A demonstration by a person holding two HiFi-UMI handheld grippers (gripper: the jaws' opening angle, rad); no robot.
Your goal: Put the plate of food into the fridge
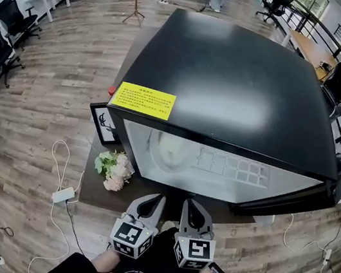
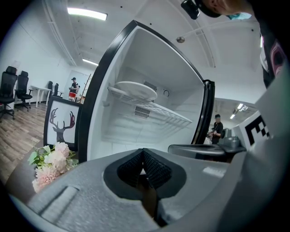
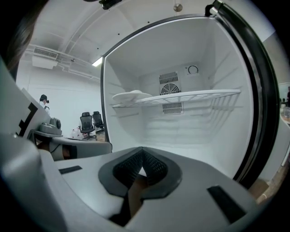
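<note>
A black mini fridge stands on a low table with its door swung open to the right. Inside the white compartment a white plate with pale food rests on the left part of the wire shelf. The plate shows in the left gripper view too, and faintly in the head view. My left gripper and right gripper are side by side just in front of the opening, apart from the plate. The left gripper and the right gripper are both shut with nothing between the pads.
A bunch of pink flowers and a framed deer picture sit on the table left of the fridge. A yellow label is on the fridge top. A power strip and cables lie on the wooden floor. Office chairs and people are further off.
</note>
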